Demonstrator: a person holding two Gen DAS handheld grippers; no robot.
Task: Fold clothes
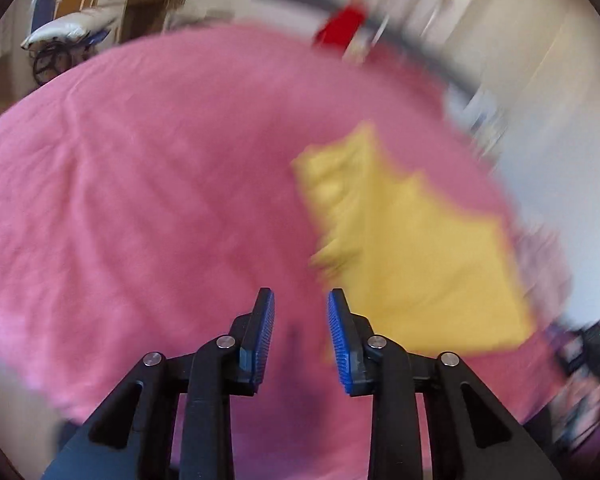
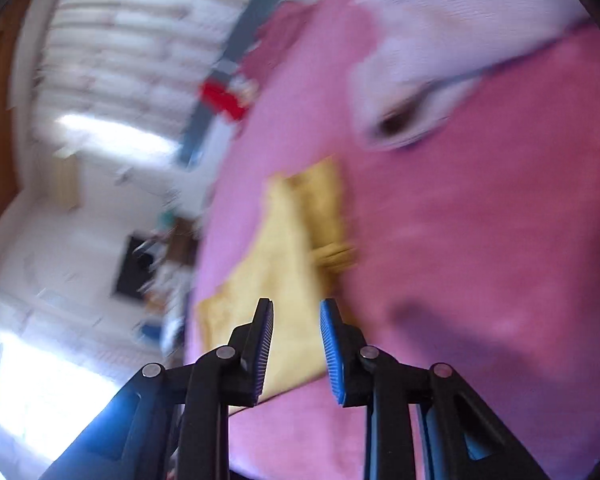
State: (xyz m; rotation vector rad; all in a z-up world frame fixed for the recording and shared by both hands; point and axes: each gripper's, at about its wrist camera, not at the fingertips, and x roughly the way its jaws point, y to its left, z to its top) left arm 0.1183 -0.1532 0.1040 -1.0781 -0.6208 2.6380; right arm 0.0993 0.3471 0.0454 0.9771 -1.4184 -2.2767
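Both views motion-blurred; fine detail unreliable.

Yellow garment (image 1: 416, 248) lies flat on the pink bed cover (image 1: 140, 200), partly folded, with a bunched ridge along its left edge in the left wrist view. Its far edge is stepped and its near right corner reaches toward the cover's right edge.

Left gripper (image 1: 301, 300): jaws part-open with a narrow gap, nothing between the blue pads (image 1: 265, 336), only bare pink cover behind. The garment's near left edge sits just right of the right pad. Wide open cover to the left and ahead.

Right gripper (image 2: 296, 308): jaws narrowly apart, empty. Yellow garment (image 2: 284, 264) shows behind and between the fingers, not pinched. Its left edge runs close to the bed cover (image 2: 480, 240) edge; floor beyond. A pale pillow (image 2: 440, 52) lies at the far end, well apart from the garment. Something red (image 2: 222, 100) at the far bed edge, too blurred to identify.
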